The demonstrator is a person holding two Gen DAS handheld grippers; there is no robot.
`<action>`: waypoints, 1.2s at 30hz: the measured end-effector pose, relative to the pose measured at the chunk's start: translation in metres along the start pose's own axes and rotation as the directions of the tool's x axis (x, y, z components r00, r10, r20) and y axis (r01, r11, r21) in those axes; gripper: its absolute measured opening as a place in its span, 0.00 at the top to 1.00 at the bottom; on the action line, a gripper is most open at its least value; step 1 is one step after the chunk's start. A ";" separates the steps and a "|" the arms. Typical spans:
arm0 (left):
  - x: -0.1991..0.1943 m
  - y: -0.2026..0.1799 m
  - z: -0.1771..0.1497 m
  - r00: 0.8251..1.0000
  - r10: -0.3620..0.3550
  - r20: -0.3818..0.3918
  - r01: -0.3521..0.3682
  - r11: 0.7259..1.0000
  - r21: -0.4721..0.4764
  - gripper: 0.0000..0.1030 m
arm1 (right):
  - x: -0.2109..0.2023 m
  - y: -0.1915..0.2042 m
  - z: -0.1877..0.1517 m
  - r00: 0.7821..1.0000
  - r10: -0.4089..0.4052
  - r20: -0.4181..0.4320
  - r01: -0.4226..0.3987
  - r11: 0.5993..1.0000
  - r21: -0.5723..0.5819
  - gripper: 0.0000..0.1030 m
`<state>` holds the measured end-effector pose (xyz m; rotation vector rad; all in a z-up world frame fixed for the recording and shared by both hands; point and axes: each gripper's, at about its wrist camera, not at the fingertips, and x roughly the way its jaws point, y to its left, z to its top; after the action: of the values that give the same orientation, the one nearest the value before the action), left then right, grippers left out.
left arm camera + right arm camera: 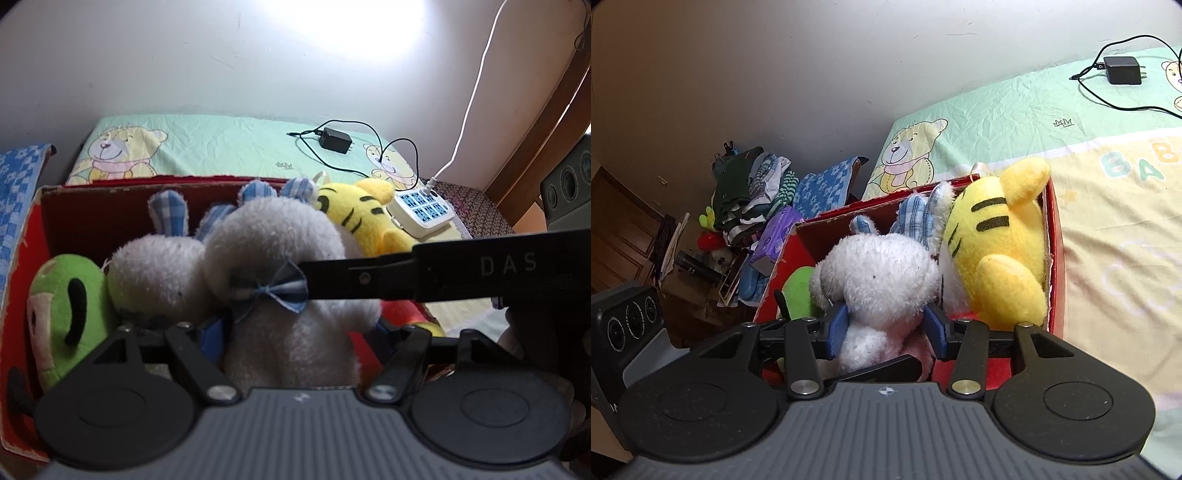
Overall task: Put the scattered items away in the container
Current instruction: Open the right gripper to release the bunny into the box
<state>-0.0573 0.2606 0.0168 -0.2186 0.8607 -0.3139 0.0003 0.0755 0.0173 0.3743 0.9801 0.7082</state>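
Right tongs (886, 328) astride white plush rabbit (882, 280) in red box (1057, 236)

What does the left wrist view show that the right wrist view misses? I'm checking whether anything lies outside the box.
Only the left wrist view shows the white power strip beside the box and the rabbit's blue bow tie. Only the right wrist view shows the clothes pile past the box and the right gripper closed on the white rabbit. Both show the red box, the yellow tiger, the green plush and the black adapter on the sheet.
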 end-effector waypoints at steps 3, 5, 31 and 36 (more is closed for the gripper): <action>-0.012 -0.003 -0.002 1.000 0.006 0.022 -0.006 1.000 0.007 0.17 | -0.008 0.003 0.000 1.000 -0.020 0.023 0.020 1.000 -0.007 0.53; -0.019 -0.005 -0.002 0.999 0.018 0.036 -0.019 1.000 0.015 0.13 | -0.013 0.006 -0.001 0.999 -0.034 0.037 0.035 0.999 -0.013 0.52; -0.051 0.001 -0.014 0.930 0.365 -0.026 -0.364 0.915 -0.175 0.02 | -0.038 0.043 -0.031 0.931 -0.337 0.144 0.351 0.933 -0.085 0.35; -0.051 0.000 -0.018 0.896 0.441 -0.048 -0.442 0.879 -0.177 0.02 | -0.038 0.040 -0.035 0.922 -0.363 0.133 0.376 0.922 -0.088 0.35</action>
<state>-0.1020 0.2779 0.0413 -0.1854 0.9204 0.1954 -0.0582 0.0771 0.0466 0.1213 0.8660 0.3896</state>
